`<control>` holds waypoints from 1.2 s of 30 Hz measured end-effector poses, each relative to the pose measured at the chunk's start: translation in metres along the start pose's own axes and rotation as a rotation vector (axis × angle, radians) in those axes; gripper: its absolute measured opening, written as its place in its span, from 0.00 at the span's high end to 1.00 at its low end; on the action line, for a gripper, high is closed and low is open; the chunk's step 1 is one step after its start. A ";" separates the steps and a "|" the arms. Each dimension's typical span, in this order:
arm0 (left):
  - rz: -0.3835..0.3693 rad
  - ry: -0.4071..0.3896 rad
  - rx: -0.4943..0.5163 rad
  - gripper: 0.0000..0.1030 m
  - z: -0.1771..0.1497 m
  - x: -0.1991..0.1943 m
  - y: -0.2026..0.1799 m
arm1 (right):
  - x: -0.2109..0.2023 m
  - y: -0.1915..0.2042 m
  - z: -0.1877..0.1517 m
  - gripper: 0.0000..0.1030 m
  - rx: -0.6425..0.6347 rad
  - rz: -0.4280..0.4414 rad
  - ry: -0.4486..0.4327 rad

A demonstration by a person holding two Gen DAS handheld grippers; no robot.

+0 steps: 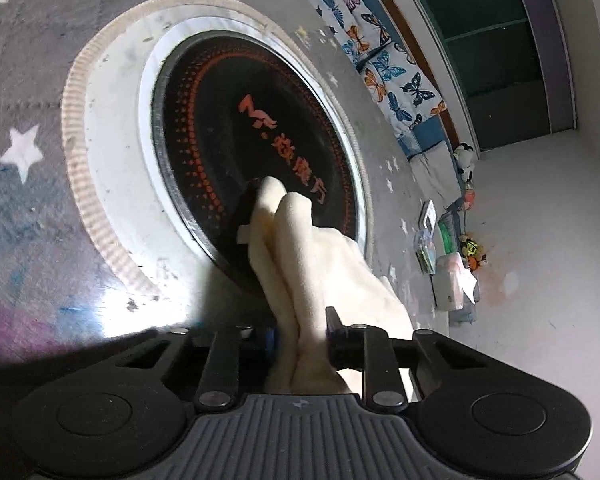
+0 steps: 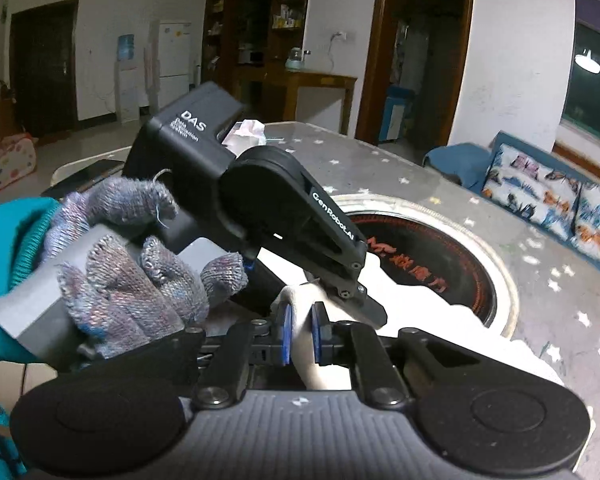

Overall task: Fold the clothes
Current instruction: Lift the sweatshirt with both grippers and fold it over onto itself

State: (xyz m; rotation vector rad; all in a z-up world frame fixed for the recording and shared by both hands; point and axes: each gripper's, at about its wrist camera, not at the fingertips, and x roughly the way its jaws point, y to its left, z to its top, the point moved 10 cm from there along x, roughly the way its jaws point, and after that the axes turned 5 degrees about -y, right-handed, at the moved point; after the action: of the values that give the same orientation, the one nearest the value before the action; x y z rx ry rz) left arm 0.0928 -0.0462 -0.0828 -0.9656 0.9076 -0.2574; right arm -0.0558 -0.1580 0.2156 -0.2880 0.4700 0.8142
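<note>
Cream cloth: a pale, soft garment point(image 1: 300, 248), thick and fleecy by the look of it; bunched into two rounded folds between the left gripper's fingers, with the rest trailing down to the right onto the table
Where it lies: partly lifted, partly draped over the round black burner plate point(image 1: 256, 128) with orange lettering, set in a white ring in the star-patterned table cover point(image 1: 24, 80); in the right wrist view the garment point(image 2: 420, 300) spreads white across the near side of that plate
Left gripper point(image 1: 296, 320): jaws drawn narrow, pinching the doubled cloth; seen also from the right wrist view as a black device point(image 2: 364, 304) held by a gloved hand point(image 2: 140, 264), its tip down on the fabric
Right gripper point(image 2: 300, 334): blue-padded jaws close together with a ridge of the cloth clamped between them
Step in hand: I judge both grippers have gathered an edge or corner each, very near one another, ready to lift or carry a fold
Next move: probably draw the two grips apart to pull the edge taut, then lay it flat; which part of the garment is held cannot be told
Risk: thick cloth may slip from a narrow pinch; the bunching could leave a crooked fold
</note>
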 end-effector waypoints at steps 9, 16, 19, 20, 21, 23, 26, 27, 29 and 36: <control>0.025 -0.048 0.083 0.80 0.000 -0.004 -0.001 | -0.038 -0.076 -0.027 0.85 0.178 -0.189 0.020; 0.054 -0.071 0.138 0.80 -0.001 -0.004 -0.004 | -0.060 -0.170 -0.072 0.71 0.359 -0.415 0.060; 0.061 -0.075 0.150 0.80 -0.001 -0.003 -0.005 | -0.066 -0.198 -0.090 0.65 0.442 -0.464 0.063; 0.063 -0.076 0.153 0.80 -0.001 -0.003 -0.005 | -0.067 -0.205 -0.096 0.65 0.471 -0.467 0.064; 0.064 -0.076 0.155 0.80 -0.001 -0.003 -0.006 | -0.066 -0.210 -0.099 0.65 0.492 -0.468 0.064; 0.067 -0.078 0.160 0.80 -0.001 -0.003 -0.006 | -0.060 -0.219 -0.105 0.65 0.546 -0.467 0.060; 0.070 -0.081 0.167 0.80 -0.001 -0.002 -0.007 | -0.055 -0.223 -0.112 0.65 0.592 -0.448 0.054; 0.071 -0.081 0.168 0.80 -0.001 -0.002 -0.007 | -0.053 -0.224 -0.113 0.65 0.596 -0.447 0.049; 0.071 -0.083 0.174 0.80 -0.001 -0.002 -0.008 | -0.052 -0.224 -0.112 0.65 0.606 -0.445 0.037; 0.084 -0.112 0.269 0.81 -0.003 -0.005 -0.027 | -0.051 -0.219 -0.105 0.90 0.635 -0.401 0.009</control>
State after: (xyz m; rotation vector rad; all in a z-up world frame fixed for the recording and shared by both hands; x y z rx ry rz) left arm 0.0930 -0.0605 -0.0591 -0.6853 0.7860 -0.2442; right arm 0.0477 -0.3776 0.1664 0.2017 0.6282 0.2460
